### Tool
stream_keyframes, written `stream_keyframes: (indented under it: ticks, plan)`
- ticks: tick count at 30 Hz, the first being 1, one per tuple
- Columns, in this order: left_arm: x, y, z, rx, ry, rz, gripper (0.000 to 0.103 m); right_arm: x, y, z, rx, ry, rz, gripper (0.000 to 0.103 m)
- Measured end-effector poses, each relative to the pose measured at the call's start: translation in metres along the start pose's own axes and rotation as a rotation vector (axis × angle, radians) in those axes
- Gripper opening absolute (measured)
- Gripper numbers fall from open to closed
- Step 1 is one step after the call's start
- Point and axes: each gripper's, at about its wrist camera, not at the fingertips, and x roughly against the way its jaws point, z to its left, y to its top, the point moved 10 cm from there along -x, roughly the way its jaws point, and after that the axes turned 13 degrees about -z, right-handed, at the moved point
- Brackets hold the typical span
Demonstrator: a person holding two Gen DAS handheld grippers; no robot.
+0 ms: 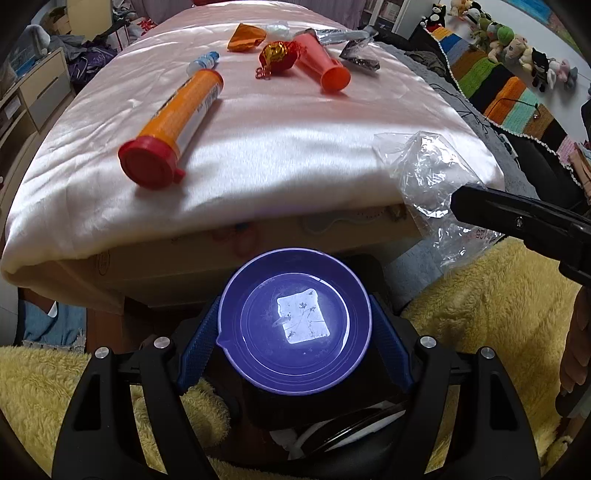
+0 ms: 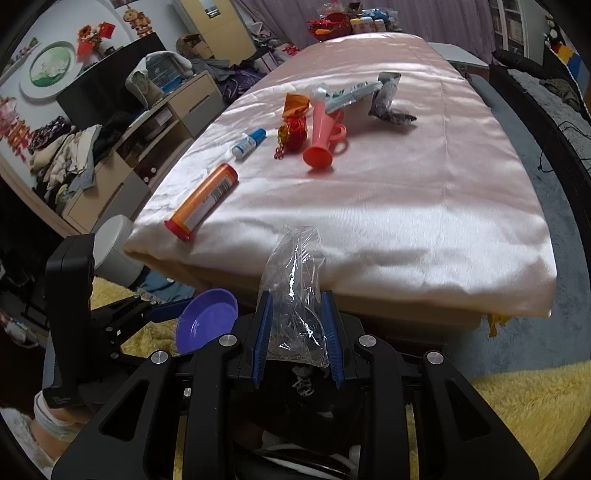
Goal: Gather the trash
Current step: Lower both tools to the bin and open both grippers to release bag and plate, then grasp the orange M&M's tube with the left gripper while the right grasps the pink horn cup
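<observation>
The left gripper (image 1: pixel 295 325) was held low in front of the table edge, its blue pads closed against the sides of a purple bowl (image 1: pixel 294 325), which faced the camera with its hollow open. The right gripper (image 2: pixel 297 332) was held just beside it on the right, level and pointed toward the table, its fingers (image 2: pixel 263 332) narrowed onto a crumpled clear plastic bag (image 2: pixel 295 295) that stood up between them. On the pink satin cloth (image 2: pixel 406 206) were left an orange tube with a red cap (image 1: pixel 173 129), a small blue-capped bottle (image 1: pixel 203 62), a red-and-gold ornament (image 1: pixel 277 55), a pink horn (image 2: pixel 321 136), an orange wrapper (image 1: pixel 245 36) and dark foil wrappers (image 2: pixel 388 103). A yellow fleece blanket (image 1: pixel 498 314) was seen beneath both grippers.
</observation>
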Motion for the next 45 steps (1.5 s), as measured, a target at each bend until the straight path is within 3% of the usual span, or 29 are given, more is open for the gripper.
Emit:
stream_keyframes:
  ticks: [11, 23, 24, 27, 30, 37, 45]
  plan:
    - [-0.013, -0.041, 0.002, 0.004, 0.003, 0.094, 0.074, -0.025, -0.062, -0.009, -0.017, -0.034, 0.155, 0.028]
    - [-0.020, -0.054, -0.004, -0.006, -0.003, 0.144, 0.075, -0.035, -0.079, -0.015, -0.036, -0.060, 0.219, 0.031]
    - [-0.021, -0.055, -0.003, -0.003, -0.002, 0.147, 0.075, -0.036, -0.077, -0.016, -0.043, -0.062, 0.218, 0.033]
    - [-0.023, -0.056, 0.001, 0.000, 0.002, 0.157, 0.075, -0.035, -0.074, -0.018, -0.061, -0.070, 0.206, 0.055]
    - [-0.023, -0.058, 0.002, -0.003, 0.003, 0.163, 0.082, -0.033, -0.070, -0.021, -0.074, -0.073, 0.191, 0.059]
    - [-0.013, -0.051, 0.006, -0.002, 0.009, 0.127, 0.094, -0.025, -0.056, -0.030, -0.111, -0.090, 0.139, 0.092]
    - [0.011, -0.035, 0.011, 0.022, -0.006, 0.070, 0.095, -0.010, -0.036, -0.035, -0.147, -0.083, 0.087, 0.096]
